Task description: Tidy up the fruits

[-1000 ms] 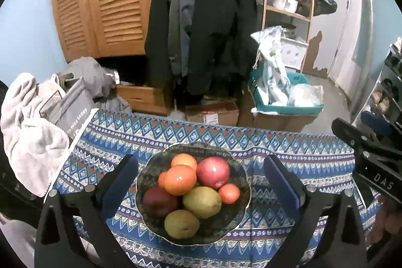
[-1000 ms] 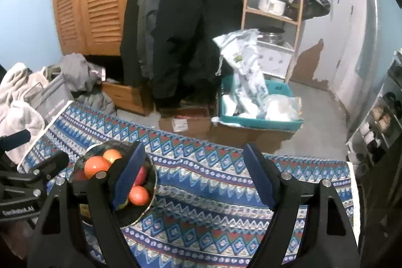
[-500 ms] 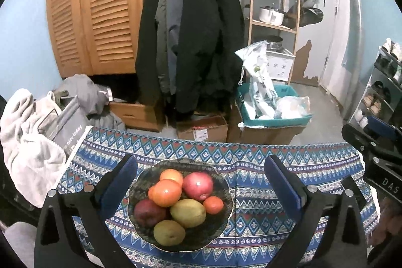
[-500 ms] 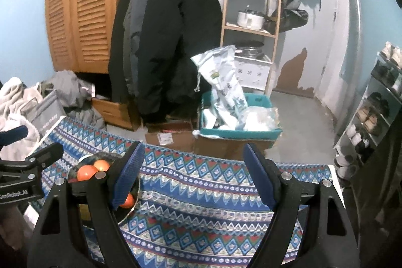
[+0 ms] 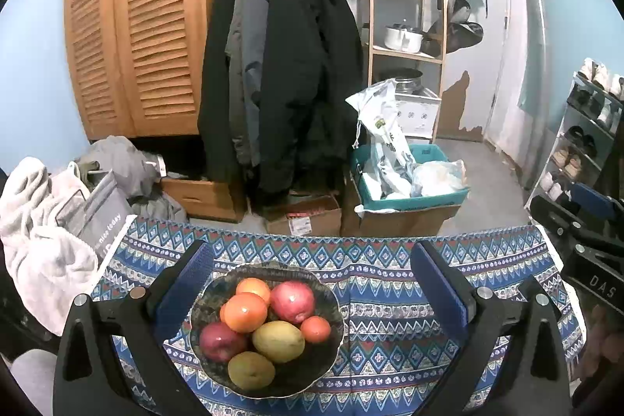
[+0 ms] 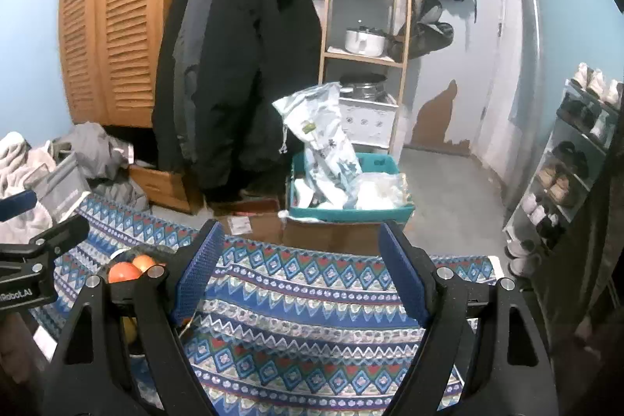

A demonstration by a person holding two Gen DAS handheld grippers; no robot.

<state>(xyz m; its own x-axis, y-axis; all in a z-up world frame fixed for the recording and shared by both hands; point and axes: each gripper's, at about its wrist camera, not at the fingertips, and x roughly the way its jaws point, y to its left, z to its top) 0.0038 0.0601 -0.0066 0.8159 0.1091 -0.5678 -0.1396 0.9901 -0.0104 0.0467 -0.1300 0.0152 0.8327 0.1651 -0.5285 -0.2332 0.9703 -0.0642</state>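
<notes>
Fruits (image 5: 269, 328) heaped in dark bowl (image 5: 334, 346) on patterned surface (image 5: 390, 303). Left gripper (image 5: 312, 291) above bowl, jaws spread wide, holding nothing. Right gripper (image 6: 300, 271) over bare cloth, jaws likewise released. No loose fruit visible; task apparently near complete.

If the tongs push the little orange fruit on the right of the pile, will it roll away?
Probably it would roll a little: the small round orange fruit looks smooth and sits on the pile's edge. The dark scalloped bowl has a raised rim that would likely catch it. The open left tongs touch nothing.
</notes>
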